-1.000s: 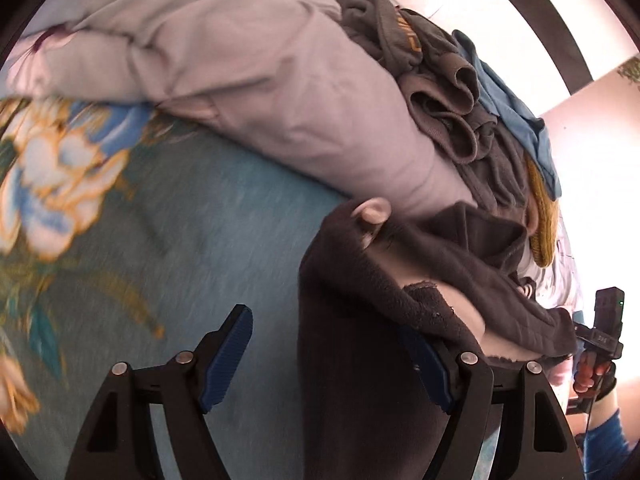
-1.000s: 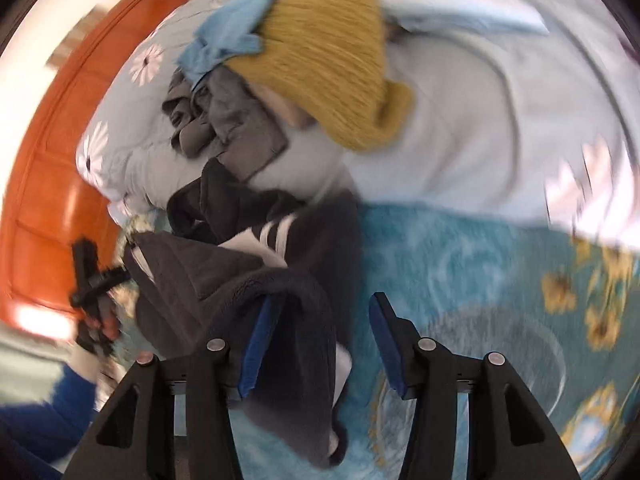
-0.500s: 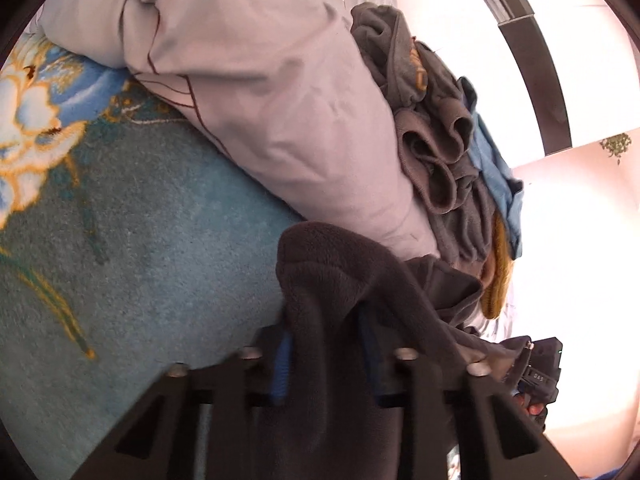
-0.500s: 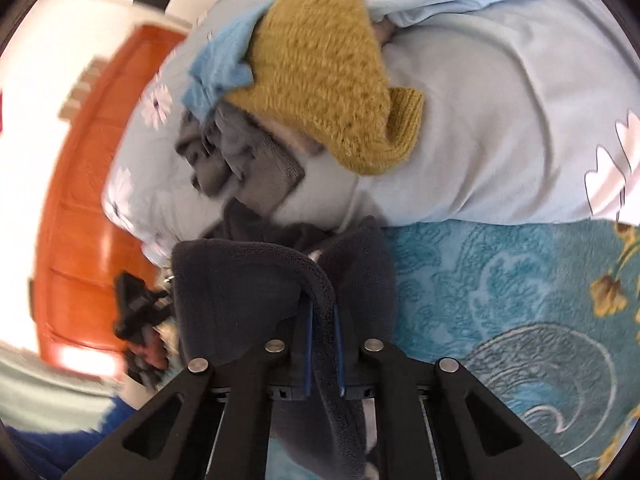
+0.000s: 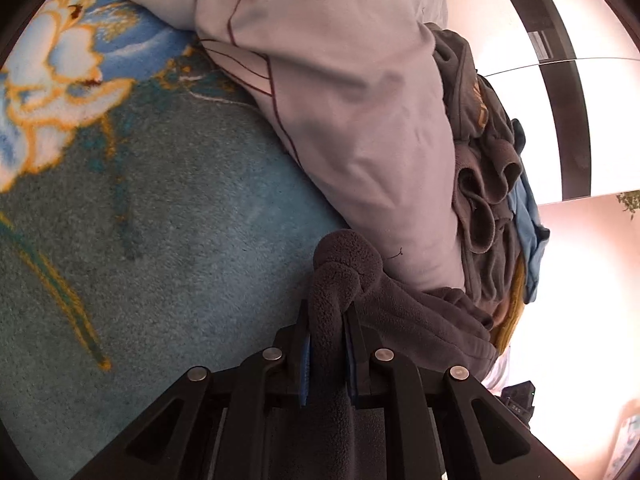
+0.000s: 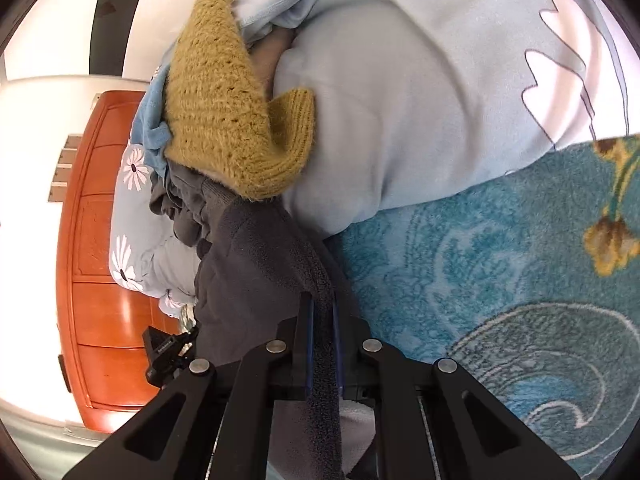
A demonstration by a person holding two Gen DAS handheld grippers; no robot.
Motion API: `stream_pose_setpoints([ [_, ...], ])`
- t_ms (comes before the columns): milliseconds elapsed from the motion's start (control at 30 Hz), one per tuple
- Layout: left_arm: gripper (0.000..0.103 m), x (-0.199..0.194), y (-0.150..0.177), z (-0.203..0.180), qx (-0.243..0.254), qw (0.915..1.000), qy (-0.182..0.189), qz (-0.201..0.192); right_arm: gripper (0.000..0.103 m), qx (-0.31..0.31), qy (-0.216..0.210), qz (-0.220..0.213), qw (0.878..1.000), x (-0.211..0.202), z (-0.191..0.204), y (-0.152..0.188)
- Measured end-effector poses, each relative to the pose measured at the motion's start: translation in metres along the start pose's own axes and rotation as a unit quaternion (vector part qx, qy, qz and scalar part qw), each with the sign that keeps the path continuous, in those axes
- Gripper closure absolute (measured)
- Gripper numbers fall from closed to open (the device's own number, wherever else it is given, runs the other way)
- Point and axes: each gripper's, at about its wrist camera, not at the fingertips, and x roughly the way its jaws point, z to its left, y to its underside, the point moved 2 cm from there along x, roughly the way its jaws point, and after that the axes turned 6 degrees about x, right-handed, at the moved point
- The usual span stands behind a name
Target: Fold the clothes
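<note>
The bed's teal floral blanket (image 5: 168, 216) takes up most of both views, with a pale grey-blue duvet (image 6: 420, 112) bunched along its far side and a heap of unfolded clothes piled against it: a mustard knitted sweater (image 6: 224, 120), a light blue garment (image 5: 528, 224) and a brown-grey sweatshirt (image 5: 480, 184). The dark grey fleece garment (image 5: 404, 312), the piece being worked on, lies at the near foot of that heap, partly on the blanket.

What has changed is the grip. A second ago both pairs of tongs stood wide apart around the fleece's edges. Now the left tongs (image 5: 326, 350) are clamped on a thick rolled bunch of the fleece, closing the last little bit, and the right tongs (image 6: 322, 336) are pinched tight on a thin hem of the same garment. Both have also come lower and nearer the blanket, and each view has rolled.

By my reading, pickup is done and the fleece is held at two points, ready to be lifted clear of the heap and spread flat on the open blanket. Folding itself has not begun.
</note>
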Motion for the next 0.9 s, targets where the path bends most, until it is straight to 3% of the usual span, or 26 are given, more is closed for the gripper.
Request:
stream_pose_setpoints([
  [67, 0.089, -0.002, -0.001, -0.005, 0.000, 1.0000, 0.003, -0.003, 0.095, -0.004, -0.002, -0.005, 1.000, -0.003, 0.003, 0.000],
  [200, 0.089, -0.026, -0.011, -0.044, 0.070, 0.9969, 0.021, -0.030, 0.095, -0.027, -0.022, -0.027, 0.999, -0.016, 0.016, 0.002],
  [333, 0.089, -0.032, -0.022, -0.057, 0.093, 0.9944, 0.034, -0.036, 0.095, -0.039, -0.030, -0.049, 0.998, -0.027, 0.019, 0.006],
  [500, 0.089, 0.005, -0.024, -0.027, 0.054, 0.9983, -0.020, 0.007, 0.095, -0.005, -0.009, -0.039, 0.999, -0.008, -0.001, 0.008],
  [700, 0.087, 0.012, -0.021, -0.022, 0.030, 0.9994, 0.011, 0.016, 0.095, -0.005, 0.002, -0.026, 1.000, 0.004, -0.001, 0.008],
  [767, 0.081, 0.006, -0.022, -0.026, 0.034, 0.9991, 0.018, 0.016, 0.094, -0.016, -0.003, -0.021, 1.000, 0.004, 0.003, 0.008],
  [900, 0.047, -0.014, -0.018, -0.035, 0.049, 0.9984, 0.024, 0.011, 0.091, -0.028, -0.008, -0.021, 0.999, 0.002, 0.007, 0.009],
])
